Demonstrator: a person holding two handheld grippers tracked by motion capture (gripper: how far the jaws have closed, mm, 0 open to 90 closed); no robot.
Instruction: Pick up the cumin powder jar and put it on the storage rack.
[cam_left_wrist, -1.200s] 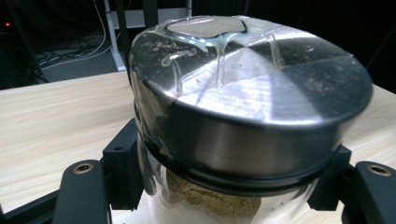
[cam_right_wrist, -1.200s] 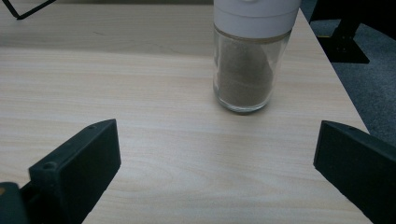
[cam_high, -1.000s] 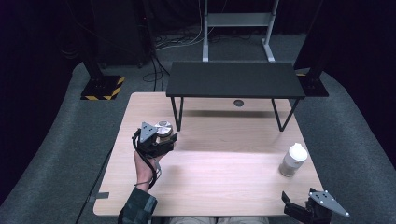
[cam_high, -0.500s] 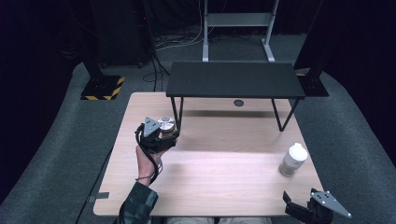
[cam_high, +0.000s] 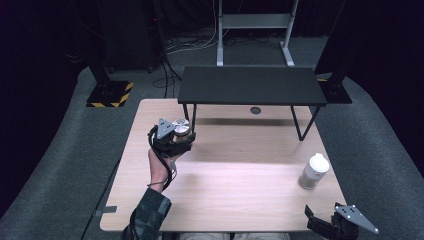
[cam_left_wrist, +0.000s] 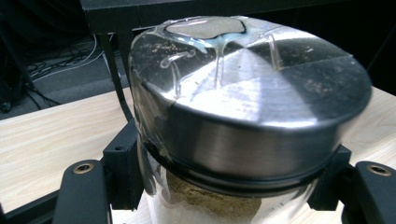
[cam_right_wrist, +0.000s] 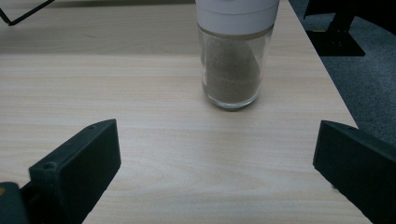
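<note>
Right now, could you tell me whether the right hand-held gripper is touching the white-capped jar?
Apart. The right gripper view shows bare table between the right hand-held gripper and the white-capped jar.

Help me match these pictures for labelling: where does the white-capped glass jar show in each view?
High view: the white-capped jar stands right of centre, near the wooden table's right edge, ahead of the right gripper.
Left gripper view: not in it; the left gripper is shut on a metal-lidded jar.
Right gripper view: top centre, beyond the open jaws.
Shared landmark: the wooden table's pale top.
</note>
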